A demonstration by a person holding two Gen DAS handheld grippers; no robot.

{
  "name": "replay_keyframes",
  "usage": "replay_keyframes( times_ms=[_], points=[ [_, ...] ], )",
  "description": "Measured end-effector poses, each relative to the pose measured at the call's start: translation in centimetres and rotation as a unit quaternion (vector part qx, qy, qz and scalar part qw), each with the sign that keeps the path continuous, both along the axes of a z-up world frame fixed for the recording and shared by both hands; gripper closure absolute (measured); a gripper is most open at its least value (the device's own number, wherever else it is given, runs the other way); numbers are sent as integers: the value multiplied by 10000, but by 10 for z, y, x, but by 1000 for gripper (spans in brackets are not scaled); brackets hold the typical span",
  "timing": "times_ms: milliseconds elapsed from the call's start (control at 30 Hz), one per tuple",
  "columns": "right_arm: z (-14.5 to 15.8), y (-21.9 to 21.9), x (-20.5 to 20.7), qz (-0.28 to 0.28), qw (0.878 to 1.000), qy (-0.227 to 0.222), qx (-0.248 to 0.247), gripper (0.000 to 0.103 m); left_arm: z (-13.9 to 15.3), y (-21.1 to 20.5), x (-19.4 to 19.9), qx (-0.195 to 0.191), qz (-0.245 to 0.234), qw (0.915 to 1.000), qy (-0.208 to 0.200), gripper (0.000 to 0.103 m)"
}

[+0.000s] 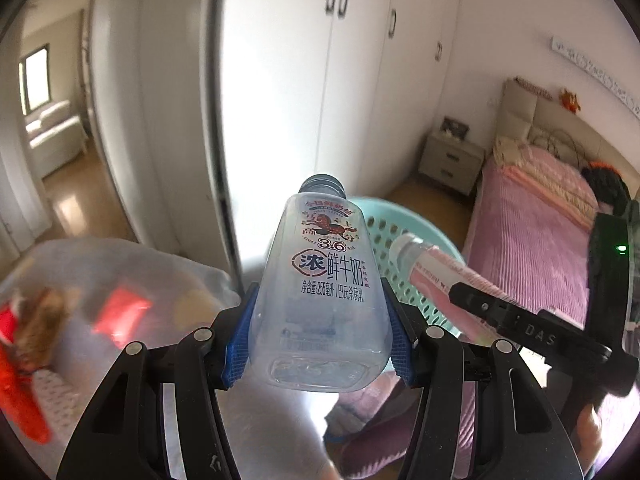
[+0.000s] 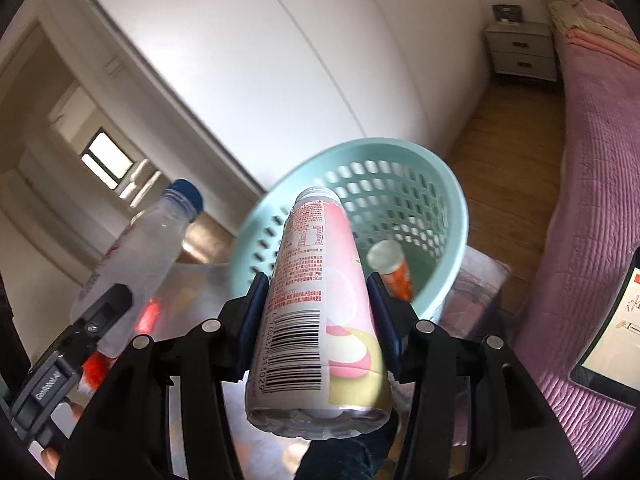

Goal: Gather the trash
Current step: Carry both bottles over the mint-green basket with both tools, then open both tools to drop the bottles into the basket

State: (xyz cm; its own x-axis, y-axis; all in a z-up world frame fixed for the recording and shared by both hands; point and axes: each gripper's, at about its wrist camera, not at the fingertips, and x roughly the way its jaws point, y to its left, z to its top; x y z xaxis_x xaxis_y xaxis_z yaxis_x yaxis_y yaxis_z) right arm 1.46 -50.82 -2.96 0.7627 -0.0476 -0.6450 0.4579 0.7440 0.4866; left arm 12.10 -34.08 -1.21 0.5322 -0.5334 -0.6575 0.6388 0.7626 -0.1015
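Note:
My left gripper is shut on a clear empty milk bottle with a dark blue cap, its neck pointing away from me. That bottle also shows at the left of the right wrist view. My right gripper is shut on a pink-labelled drink bottle with a barcode, held just before the rim of a mint green perforated basket. An orange tube with a pale cap lies inside the basket. In the left wrist view the pink bottle points at the basket.
A clear plastic storage box with toys inside stands under the basket and to its left. A bed with a pink cover runs along the right. White wardrobe doors stand behind, with a grey nightstand in the corner. A tablet lies on the bed.

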Motion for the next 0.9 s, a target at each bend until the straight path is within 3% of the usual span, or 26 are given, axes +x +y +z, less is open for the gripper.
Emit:
replay_keyframes(
  times_ms=[133,433,500,600,900],
  points=[
    [-11,-5,18,-133,9997,198,-17,56,-25,-27,19,406,-14,9989,232,48],
    [-31,-26,49,-448,9977,510,76,54,-47,-54,42,426,-173,9973,567,47],
    [-31,-26,48,-408,9978,479,199,50,-44,-45,43,354,-157,9978,541,36],
    [-28,-24,45,-425,9981,428,133,44,-36,-33,37,226,-117,9988,411,35],
    [-8,-4,24,-348,9991,188,120,44,5,18,2,-357,103,9991,213,35]
  ],
)
